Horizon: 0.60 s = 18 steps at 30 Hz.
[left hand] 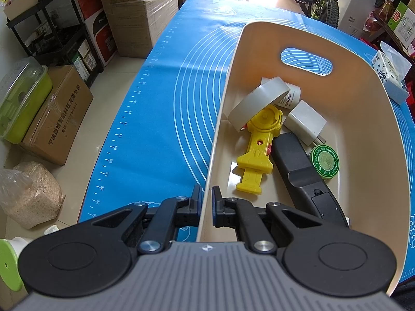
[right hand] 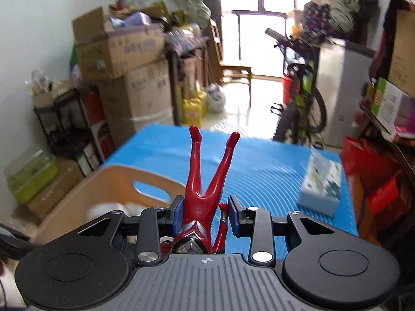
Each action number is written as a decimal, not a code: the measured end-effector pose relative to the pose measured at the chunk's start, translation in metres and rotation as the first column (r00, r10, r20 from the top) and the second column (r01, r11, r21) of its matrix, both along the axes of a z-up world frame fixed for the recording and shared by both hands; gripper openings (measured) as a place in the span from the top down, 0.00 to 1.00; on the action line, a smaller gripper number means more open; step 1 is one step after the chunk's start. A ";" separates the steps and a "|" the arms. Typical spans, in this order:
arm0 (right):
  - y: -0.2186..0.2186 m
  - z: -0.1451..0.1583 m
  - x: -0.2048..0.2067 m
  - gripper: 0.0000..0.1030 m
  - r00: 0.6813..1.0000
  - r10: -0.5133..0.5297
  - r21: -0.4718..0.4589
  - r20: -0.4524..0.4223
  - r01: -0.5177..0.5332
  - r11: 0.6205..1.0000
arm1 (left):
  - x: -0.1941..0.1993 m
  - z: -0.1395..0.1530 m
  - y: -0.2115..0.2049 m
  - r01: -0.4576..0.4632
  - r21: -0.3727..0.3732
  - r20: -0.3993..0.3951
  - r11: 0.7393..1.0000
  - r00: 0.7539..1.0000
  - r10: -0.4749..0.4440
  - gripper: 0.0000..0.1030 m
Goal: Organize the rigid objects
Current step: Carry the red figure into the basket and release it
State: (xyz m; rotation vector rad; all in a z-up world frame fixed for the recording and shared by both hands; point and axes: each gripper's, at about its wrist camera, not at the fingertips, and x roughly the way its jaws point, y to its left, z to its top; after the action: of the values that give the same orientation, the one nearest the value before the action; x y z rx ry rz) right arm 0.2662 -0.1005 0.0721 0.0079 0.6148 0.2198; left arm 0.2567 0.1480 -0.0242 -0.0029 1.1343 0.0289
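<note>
Left gripper: clamped on the near wall of the cream bin, evidently to steady it on the blue mat.
Right gripper: closed on a red figure, held at the torso, legs pointing away, clear of the mat.
Bin contents: tape roll, yellow toy, white plug, green tin, black device.
Outlook: the figure is judged bound for the bin.

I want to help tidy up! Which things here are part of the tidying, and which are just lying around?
Part of the tidying: cream plastic bin, red toy figure, yellow plastic toy, white tape roll, round green tin, white plug adapter.

Just lying around: patterned tissue box, cardboard boxes, bicycle.
</note>
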 end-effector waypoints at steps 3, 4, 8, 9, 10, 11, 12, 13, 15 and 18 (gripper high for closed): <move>0.016 0.000 0.004 0.58 1.000 0.026 0.033 -0.001 -0.026 0.999 | 0.000 0.000 -0.001 -0.001 0.001 0.001 1.000 1.000 0.001 0.91; 0.022 -0.001 0.005 0.58 0.999 0.037 0.041 -0.003 -0.036 0.998 | 0.000 0.000 0.000 -0.001 0.001 0.002 1.000 1.000 0.001 0.91; 0.052 -0.016 0.009 0.58 0.995 0.093 0.045 -0.038 -0.091 0.995 | 0.000 0.000 0.000 -0.001 0.002 0.002 1.000 1.000 0.001 0.91; 0.060 -0.022 0.009 0.58 0.993 0.107 0.044 -0.052 -0.105 0.994 | 0.000 0.000 0.000 0.000 0.003 0.001 1.000 1.000 0.000 0.92; 0.066 -0.028 0.010 0.58 0.990 0.121 0.046 -0.069 -0.118 0.992 | 0.000 0.000 0.000 -0.001 0.004 0.001 1.000 1.000 0.001 0.91; 0.073 -0.034 0.010 0.58 0.988 0.132 0.046 -0.086 -0.129 0.991 | 0.000 0.000 0.000 -0.002 0.005 0.001 1.000 1.000 0.002 0.91; 0.080 -0.041 0.011 0.58 0.984 0.143 0.044 -0.103 -0.139 0.989 | 0.001 0.000 0.000 -0.002 0.006 0.001 1.000 1.000 0.002 0.91; 0.085 -0.047 0.011 0.58 0.981 0.152 0.039 -0.119 -0.149 0.988 | 0.001 0.000 0.000 -0.002 0.007 0.001 1.000 1.000 0.002 0.92; 0.096 -0.060 0.010 0.58 0.973 0.173 0.026 -0.152 -0.171 0.985 | 0.001 0.001 0.000 -0.002 0.007 0.002 1.000 1.000 0.002 0.92; 0.111 -0.075 0.008 0.58 0.963 0.194 -0.013 -0.185 -0.200 0.980 | 0.001 0.001 0.001 -0.004 0.008 0.001 1.000 1.000 0.004 0.91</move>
State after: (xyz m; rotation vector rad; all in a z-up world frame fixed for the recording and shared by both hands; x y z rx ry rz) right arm 0.2744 0.0101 -0.0034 -0.0645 0.8038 0.4059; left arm 0.2572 0.1491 -0.0235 0.0013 1.1337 0.0370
